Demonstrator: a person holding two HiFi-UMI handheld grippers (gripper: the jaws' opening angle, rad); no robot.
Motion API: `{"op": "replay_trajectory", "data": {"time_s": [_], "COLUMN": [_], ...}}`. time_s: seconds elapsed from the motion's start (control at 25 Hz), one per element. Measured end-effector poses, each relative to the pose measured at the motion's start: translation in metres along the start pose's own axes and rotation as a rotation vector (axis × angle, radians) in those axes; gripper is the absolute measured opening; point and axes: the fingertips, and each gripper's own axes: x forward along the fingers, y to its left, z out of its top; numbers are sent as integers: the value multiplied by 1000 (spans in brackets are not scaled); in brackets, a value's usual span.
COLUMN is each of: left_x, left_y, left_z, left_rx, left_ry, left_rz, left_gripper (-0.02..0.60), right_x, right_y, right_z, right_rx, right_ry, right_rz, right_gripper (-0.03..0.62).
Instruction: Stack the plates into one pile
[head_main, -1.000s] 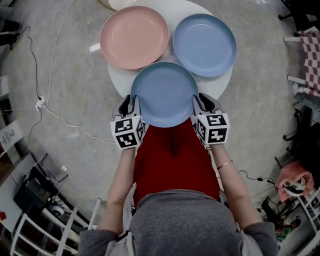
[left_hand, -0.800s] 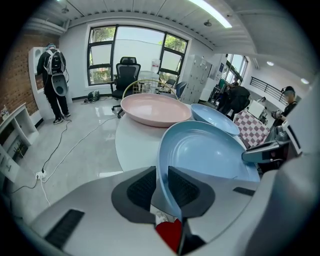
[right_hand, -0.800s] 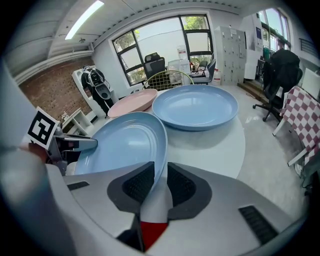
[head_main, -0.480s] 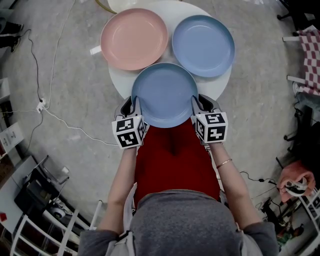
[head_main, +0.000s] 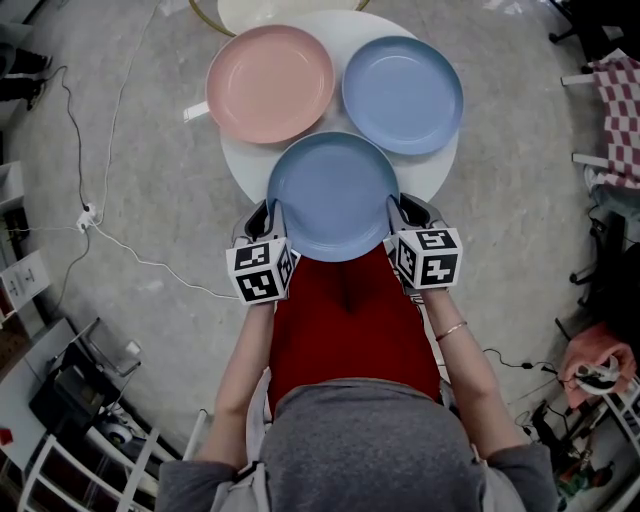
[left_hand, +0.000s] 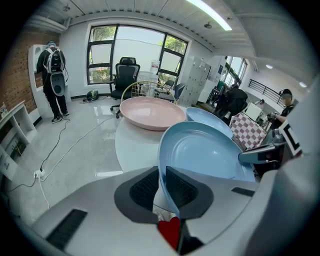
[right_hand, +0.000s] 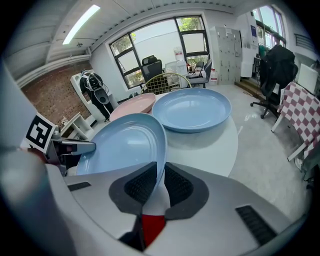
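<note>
Looking steeply down from the head view, we see a round white table (head_main: 243, 162) carrying three plates, none of them stacked on another. The near light-blue round plate (head_main: 333, 195) is at the table's near edge and juts past it toward us, over the person's red garment (head_main: 345, 320). We cannot tell whether it rests on the table or is raised clear of it.

We hold this plate from both sides. Our left gripper (head_main: 262, 214) is at its left rim and our right gripper (head_main: 405, 212) at its right rim.

In the left gripper view, the left gripper (left_hand: 161, 176) has its two dark ribbed pads (left_hand: 144, 187) closing on the thin blue rim, which stands between them and touches them. In the right gripper view, the right gripper (right_hand: 161, 176) shows the same: jaws closing, pads pinching the rim of that plate.

Farther away, the pink round plate (head_main: 270, 83) sits at the table's far left and the far light-blue round plate (head_main: 402, 95) at its far right. They lie just beside each other and just beside the near plate.

A thin white cable (head_main: 150, 262) trails over the grey floor (head_main: 150, 180), left of the table.
</note>
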Motion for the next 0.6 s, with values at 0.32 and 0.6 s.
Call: {"op": "replay_trajectory", "data": {"time_s": [0.32,0.6], "left_x": [-20,-20], "left_y": [-2,-10], "left_z": [35,74], "left_rx": [10,68], "left_ry": [-67,-116], "left_rz": [-6,-38], "left_gripper": [51,51], "right_x": [-23,-37], "right_y": [8,2], "right_z": [19,47], "right_rx": [43,54], "right_ry": [-74,-143], "right_rz": [-6,-50], "right_gripper": [64,64]}}
